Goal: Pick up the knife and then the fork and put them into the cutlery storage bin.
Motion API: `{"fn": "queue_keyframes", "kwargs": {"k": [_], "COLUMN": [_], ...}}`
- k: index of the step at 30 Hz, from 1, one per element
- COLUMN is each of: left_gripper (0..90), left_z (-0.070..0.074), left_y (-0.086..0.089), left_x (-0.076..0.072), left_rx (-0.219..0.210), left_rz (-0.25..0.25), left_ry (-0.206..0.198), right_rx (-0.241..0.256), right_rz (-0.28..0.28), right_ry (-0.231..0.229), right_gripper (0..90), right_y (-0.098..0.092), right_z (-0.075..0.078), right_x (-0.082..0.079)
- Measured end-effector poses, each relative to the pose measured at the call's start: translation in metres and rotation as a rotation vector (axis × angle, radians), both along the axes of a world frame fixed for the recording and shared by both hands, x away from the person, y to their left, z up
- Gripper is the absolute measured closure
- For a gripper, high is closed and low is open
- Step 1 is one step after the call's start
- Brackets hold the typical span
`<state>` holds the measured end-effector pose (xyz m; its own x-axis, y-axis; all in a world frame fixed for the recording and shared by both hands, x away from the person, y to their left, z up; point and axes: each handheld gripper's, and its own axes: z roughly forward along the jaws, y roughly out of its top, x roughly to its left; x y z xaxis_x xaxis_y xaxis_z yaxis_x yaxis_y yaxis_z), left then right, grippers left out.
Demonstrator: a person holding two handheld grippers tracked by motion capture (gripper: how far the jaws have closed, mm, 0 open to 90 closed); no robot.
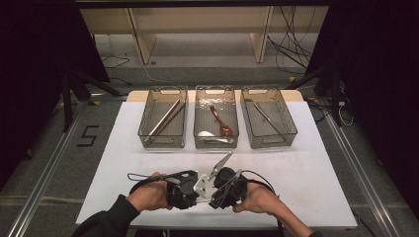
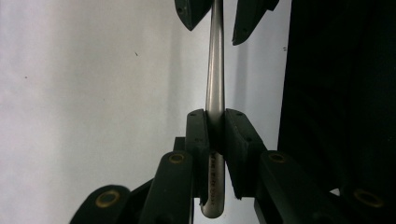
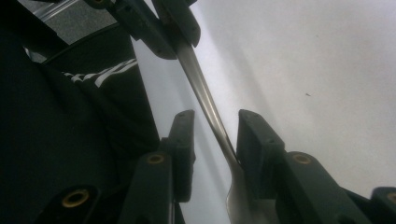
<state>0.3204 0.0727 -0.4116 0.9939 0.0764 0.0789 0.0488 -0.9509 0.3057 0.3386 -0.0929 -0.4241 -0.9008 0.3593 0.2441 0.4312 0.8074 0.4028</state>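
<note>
A slim steel utensil (image 2: 215, 60) runs between my two grippers, just above the white table near its front edge. My left gripper (image 2: 215, 116) is shut on the end of its handle. In the high view, the left gripper (image 1: 190, 190) and the right gripper (image 1: 220, 192) face each other tip to tip, each held in a hand. My right gripper (image 3: 215, 121) is open, with the utensil (image 3: 198, 81) passing between its jaws close to the right one, where the stem widens toward the head. The left gripper (image 3: 170, 32) clamps the far end in that view.
Three clear plastic bins stand in a row at the back of the white table (image 1: 306, 173). The left bin (image 1: 148, 131) holds two long sticks, the middle bin (image 1: 197, 116) a red spoon (image 1: 221, 121) and a pale one, the right bin (image 1: 289, 123) a metal piece.
</note>
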Motion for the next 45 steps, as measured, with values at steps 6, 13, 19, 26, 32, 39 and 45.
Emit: {"fn": "queue_keyframes", "kwargs": {"k": [6, 13, 19, 26, 32, 39, 45], "left_gripper": [79.5, 81.5, 69.2, 44.4, 35.4, 30.2, 25.1], "left_z": [-0.001, -0.003, 0.002, 0.007, 0.011, 0.011, 0.007], "left_y": [-0.002, -0.001, 0.004, 0.018, 0.035, 0.059, 0.076], "left_x": [-0.002, -0.001, 0.002, 0.011, 0.02, 0.03, 0.034], "left_rx": [-0.006, -0.025, -0.066, -0.145, -0.229, -0.302, -0.355], "left_rz": [-0.031, -0.049, -0.007, 0.135, 0.259, 0.393, 0.496], "left_ry": [-0.009, -0.016, -0.024, -0.016, -0.012, -0.026, -0.027], "right_rx": [-0.004, 0.028, 0.021, 0.017, 0.027, 0.041, 0.054], "right_rz": [0.034, 0.097, 0.08, 0.025, -0.059, -0.168, -0.27], "right_ry": [-0.005, 0.014, 0.027, -0.004, -0.029, -0.077, -0.109], "right_gripper": [76.1, 86.9, 87.2, 87.4, 87.4, 87.3, 87.4], "right_y": [-0.003, -0.004, -0.01, -0.027, -0.044, -0.072, -0.098], "right_z": [-0.002, -0.001, 0.002, 0.004, 0.01, 0.021, 0.031], "right_x": [0.002, -0.002, 0.0, 0.009, 0.02, 0.035, 0.051]}}
